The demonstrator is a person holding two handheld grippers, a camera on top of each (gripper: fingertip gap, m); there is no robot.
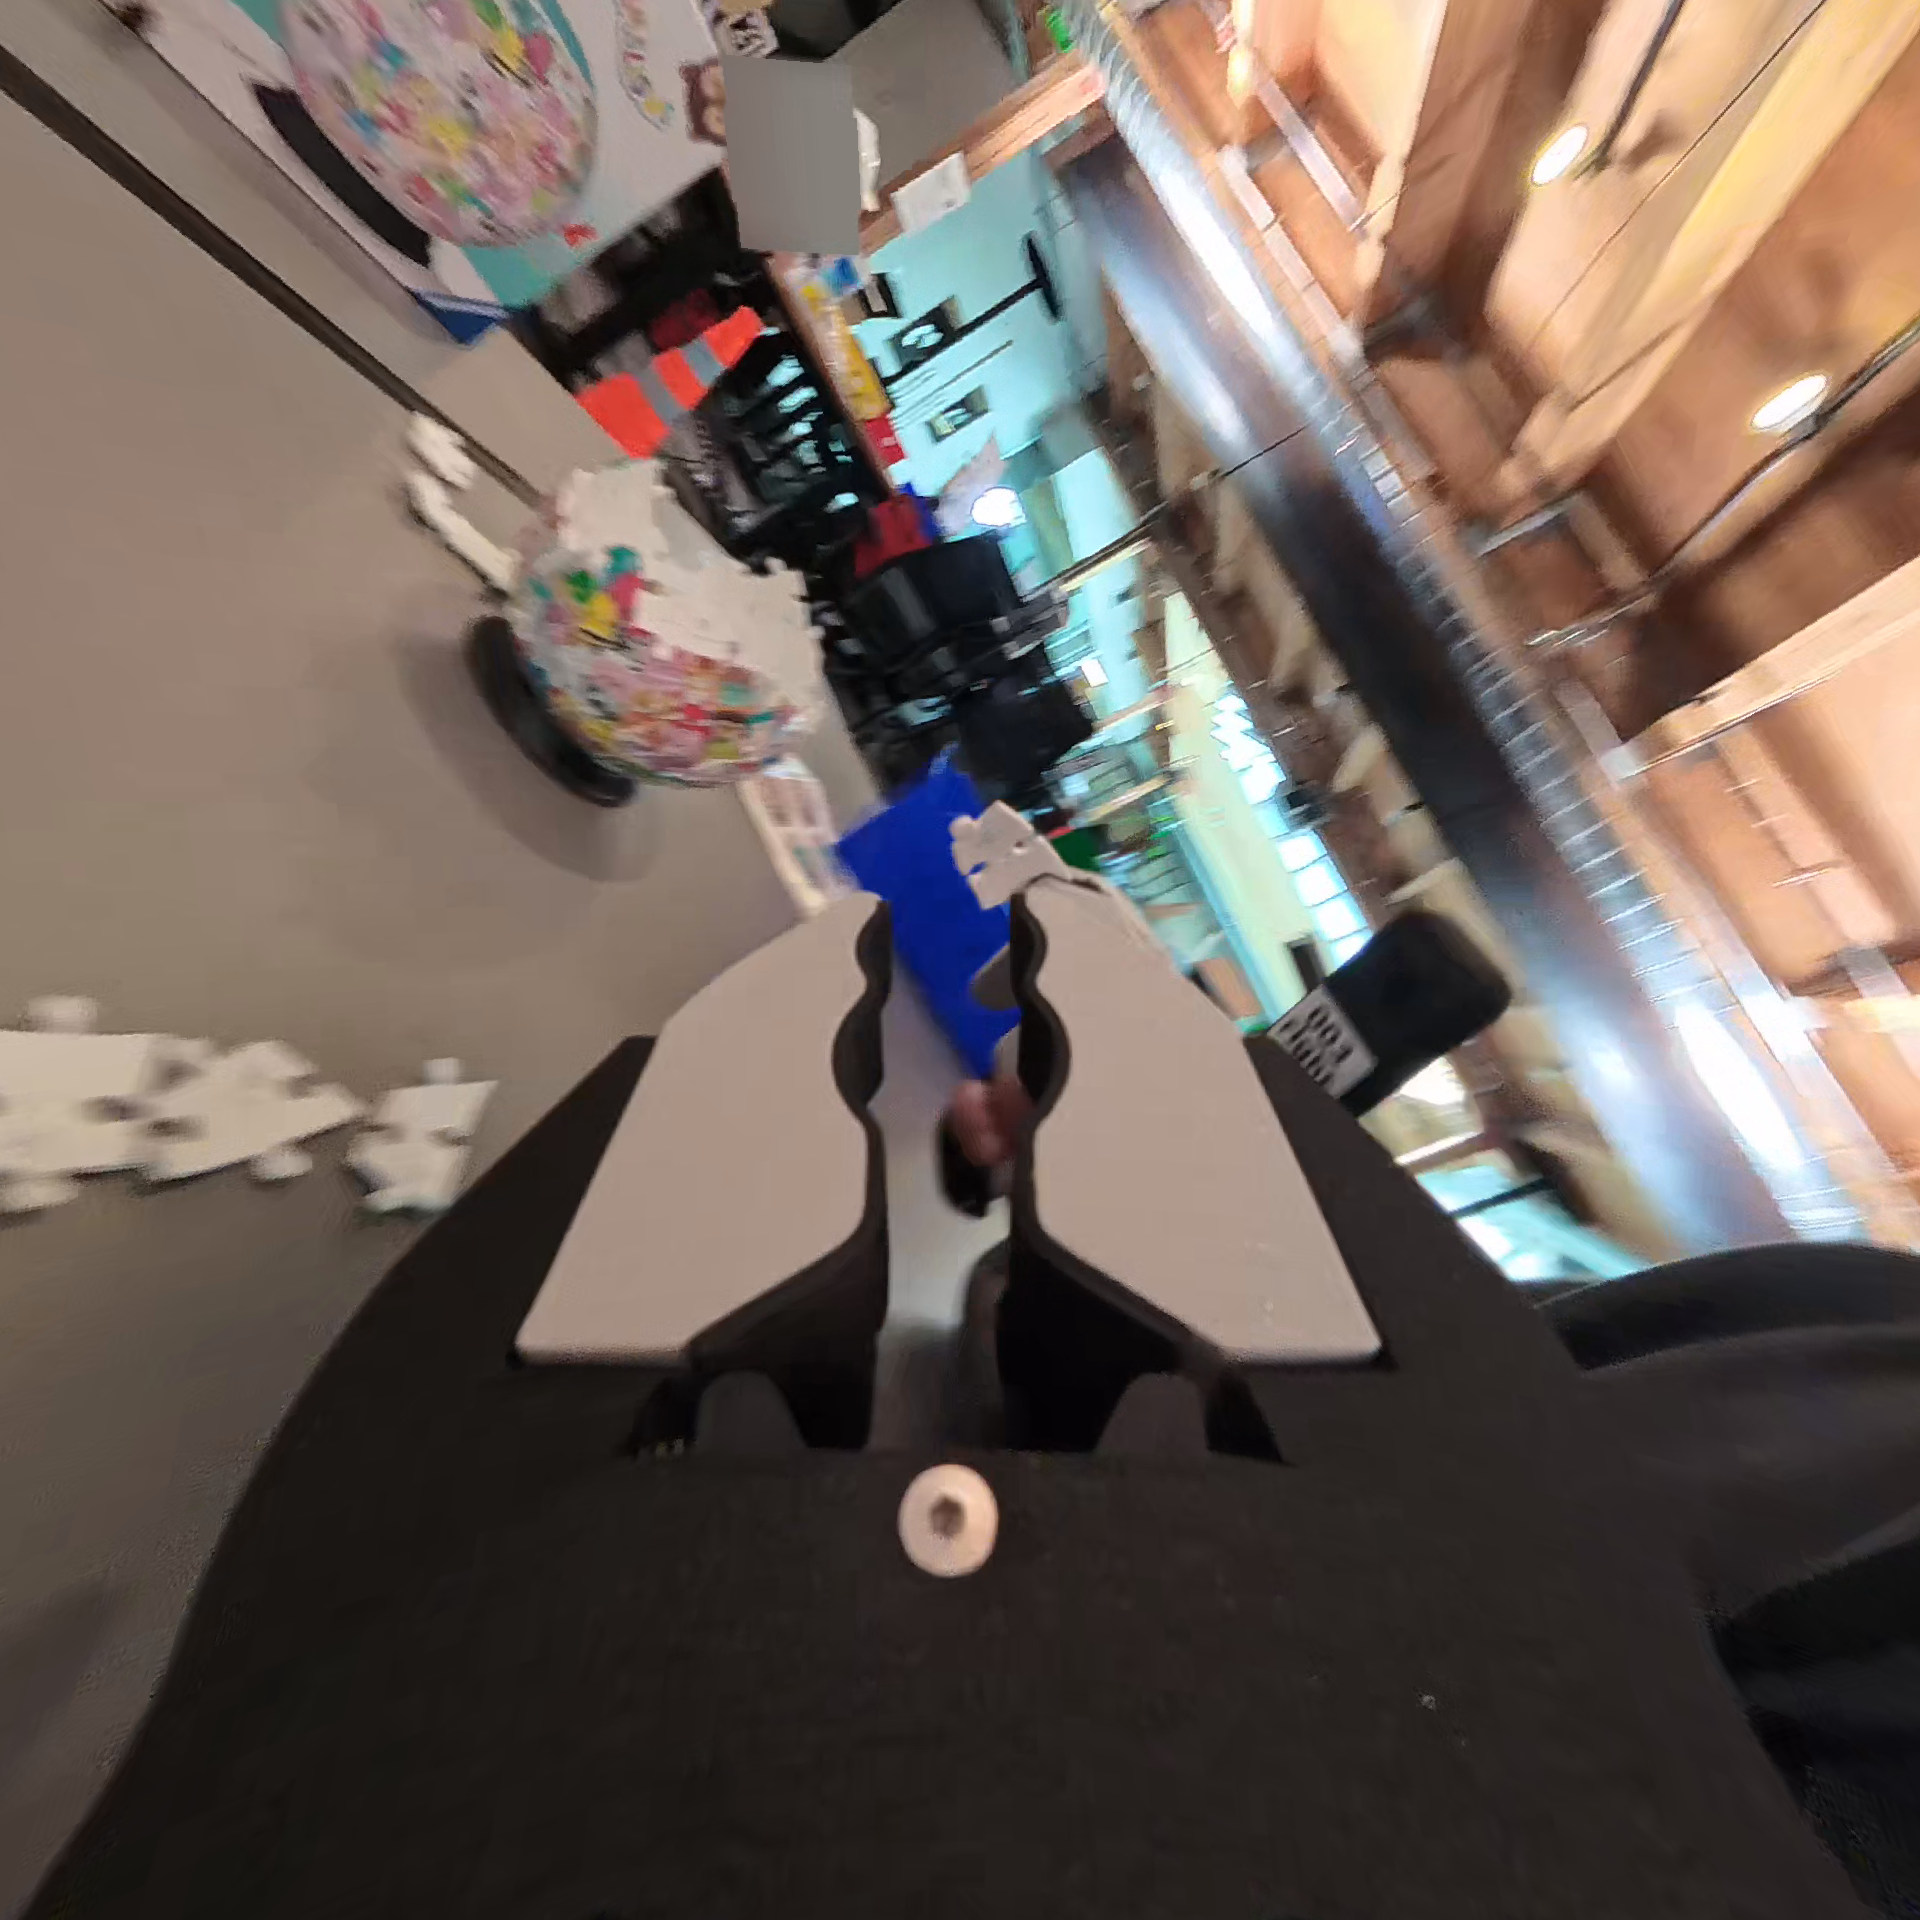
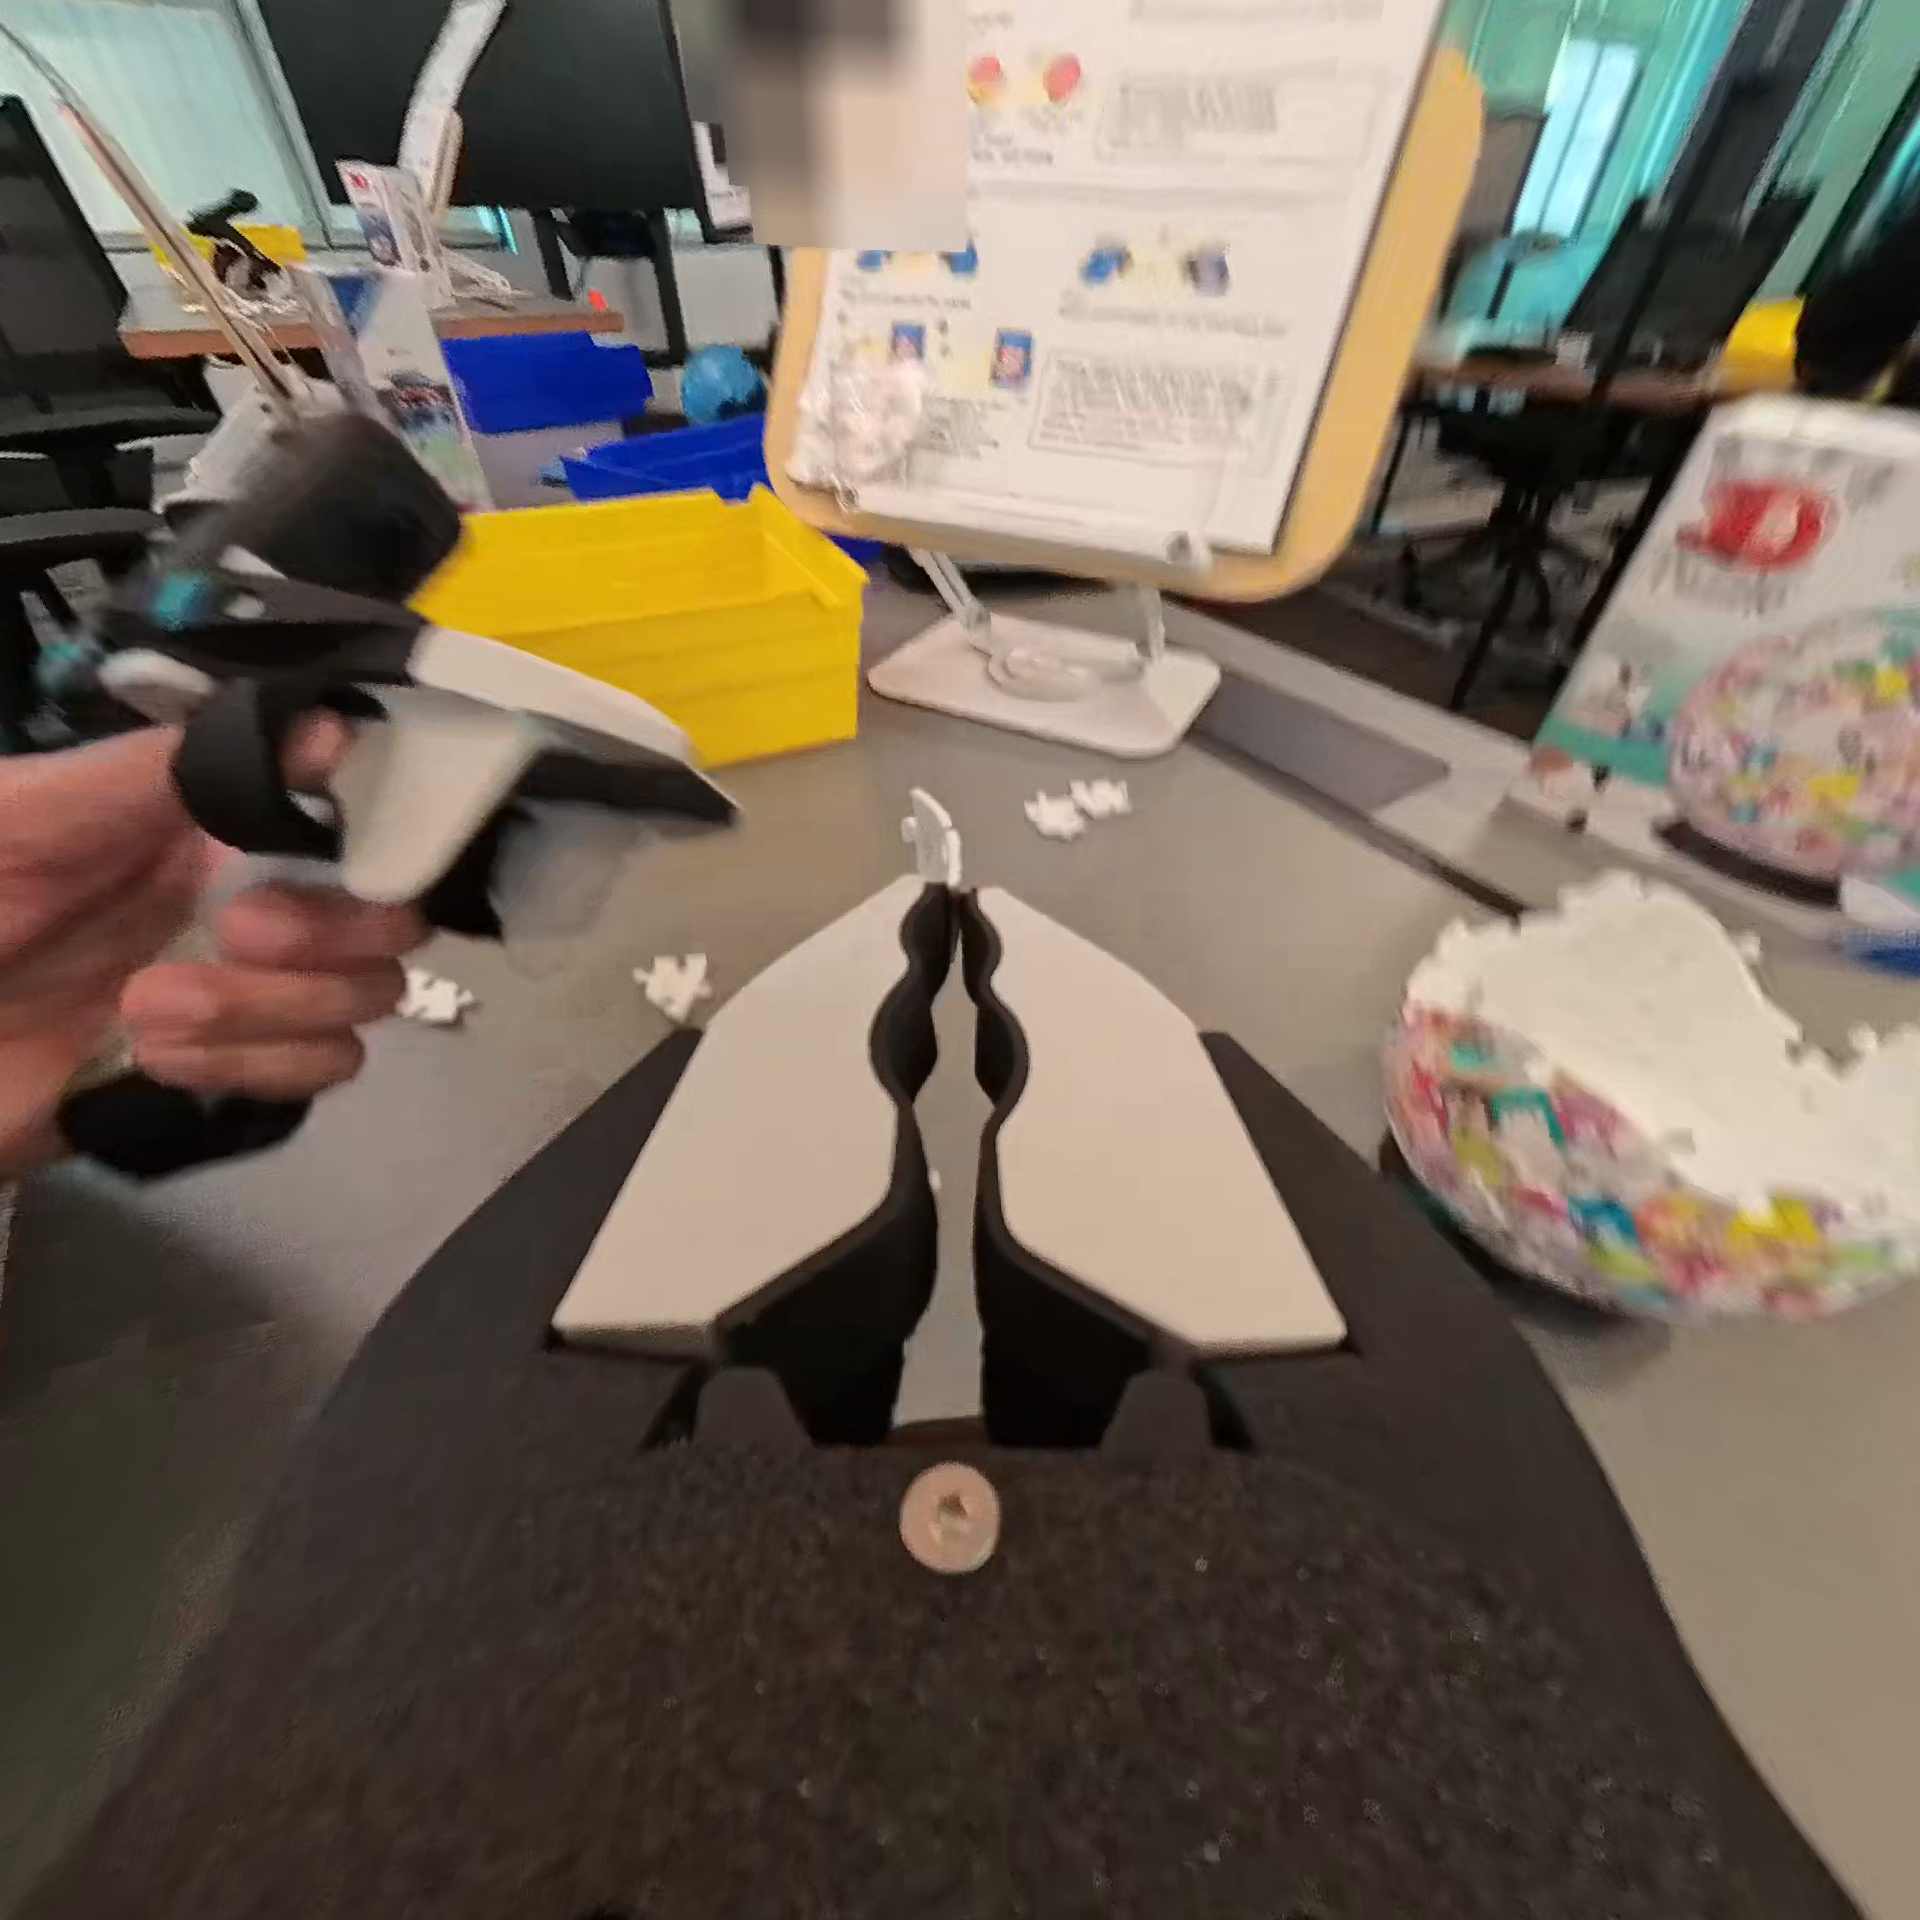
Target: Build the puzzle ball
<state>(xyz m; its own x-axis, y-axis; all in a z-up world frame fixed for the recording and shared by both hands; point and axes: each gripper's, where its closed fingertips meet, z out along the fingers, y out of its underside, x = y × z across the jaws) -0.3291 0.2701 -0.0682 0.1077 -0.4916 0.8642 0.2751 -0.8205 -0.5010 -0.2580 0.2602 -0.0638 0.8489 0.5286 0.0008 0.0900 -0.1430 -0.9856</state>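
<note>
Item: right claw (image 2: 948,896), pinched narrow on one white puzzle piece (image 2: 932,837) by its lower edge.
Left claw (image 1: 951,914): narrow gap, seemingly empty.
Puzzle ball (image 2: 1621,1122): half-built shell on the surface, well right.
Risk: thin-edge grip; piece may twist or drop.

A yellow bin (image 2: 675,623) stands on the grey bench (image 2: 1195,904), far and to the left; behind it lie blue bins (image 2: 665,457), and a small blue ball (image 2: 722,379) rests beyond them; to the right of the yellow bin a white stand (image 2: 1039,675) carries a tilted board with printed sheets (image 2: 1122,281); dark monitors (image 2: 561,94) and black office chairs (image 2: 62,416) fill the far left; in the left wrist view wooden ceiling panels (image 1: 1558,364) with round lights (image 1: 1558,156) are seen, much blurred.
</note>
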